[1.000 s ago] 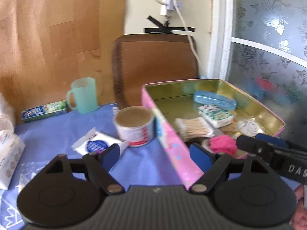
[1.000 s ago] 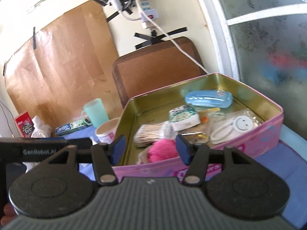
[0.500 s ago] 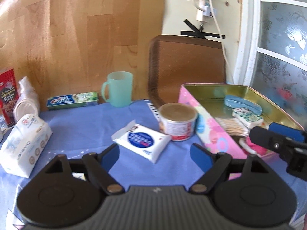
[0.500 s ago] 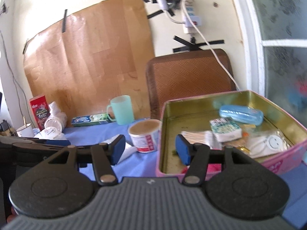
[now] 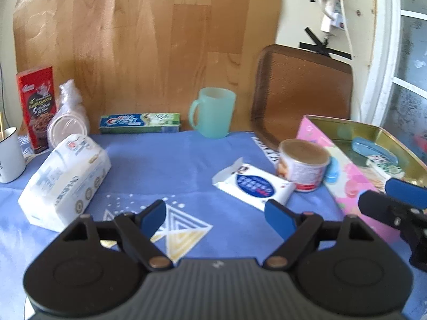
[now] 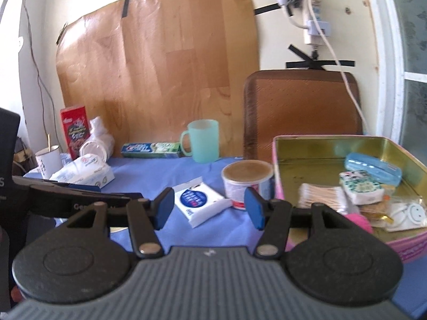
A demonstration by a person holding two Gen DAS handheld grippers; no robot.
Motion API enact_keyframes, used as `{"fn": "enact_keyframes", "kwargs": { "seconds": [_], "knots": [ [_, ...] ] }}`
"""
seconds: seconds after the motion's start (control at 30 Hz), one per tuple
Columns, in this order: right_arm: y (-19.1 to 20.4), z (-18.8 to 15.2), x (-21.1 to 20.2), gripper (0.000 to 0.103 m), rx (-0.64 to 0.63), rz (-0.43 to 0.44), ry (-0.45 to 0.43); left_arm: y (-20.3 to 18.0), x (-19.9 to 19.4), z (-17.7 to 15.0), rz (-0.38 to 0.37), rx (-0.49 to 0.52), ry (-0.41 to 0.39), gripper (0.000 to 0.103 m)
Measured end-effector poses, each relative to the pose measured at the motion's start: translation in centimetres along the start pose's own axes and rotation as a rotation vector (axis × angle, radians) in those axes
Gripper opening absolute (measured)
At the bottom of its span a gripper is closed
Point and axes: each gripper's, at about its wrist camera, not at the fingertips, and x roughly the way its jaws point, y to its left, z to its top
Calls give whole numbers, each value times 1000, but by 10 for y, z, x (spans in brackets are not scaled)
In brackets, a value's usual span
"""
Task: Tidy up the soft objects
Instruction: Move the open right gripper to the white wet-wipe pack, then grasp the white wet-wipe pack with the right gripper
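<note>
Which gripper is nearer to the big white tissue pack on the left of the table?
Left. The left gripper hangs just right of the big white tissue pack; the right gripper sits farther right, beside the pink tin.

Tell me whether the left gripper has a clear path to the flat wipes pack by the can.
Probably yes: the left gripper is open, the wipes pack lies flat just ahead, nothing between; only the can crowds its far edge.

Open cloth centre; can crowds wipes pack; tin right.

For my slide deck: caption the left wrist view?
Open left tongs hover over blue cloth, facing wipes pack beside pink tin.
</note>
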Motion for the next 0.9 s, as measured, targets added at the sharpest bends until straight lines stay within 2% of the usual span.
{"fn": "enact_keyframes", "kwargs": {
  "seconds": [0.17, 0.3, 0.43, 0.5, 0.53, 0.7, 0.77, 0.83, 0.87, 0.9],
  "knots": [
    [12, -4, 15, 60, -25, 18, 36, 27, 15, -8, 45, -33, 22, 84],
    [21, -12, 32, 60, -58, 33, 81, 60, 31, -19, 93, -100, 62, 84],
    [31, -19, 56, 60, -100, 48, 120, 83, 46, -33, 145, -130, 63, 83],
    [34, -22, 73, 60, -134, 44, 132, 88, 41, -34, 110, -147, 27, 87],
    [34, -23, 84, 60, -139, 27, 145, 88, 41, -35, 110, -146, 34, 86],
    [11, -23, 136, 61, 3, -26, 250, 89, 44, -34, 92, -147, 44, 86],
    [10, -23, 142, 61, -1, -29, 244, 88, 45, -34, 89, -144, 45, 86],
    [13, -23, 143, 54, -22, -25, 246, 88, 46, -33, 87, -139, 46, 86],
    [16, -23, 143, 42, -39, -13, 244, 87, 46, -33, 87, -138, 47, 86],
    [20, -24, 142, 23, -69, -13, 240, 87, 46, -33, 87, -137, 47, 86]
  ]
}}
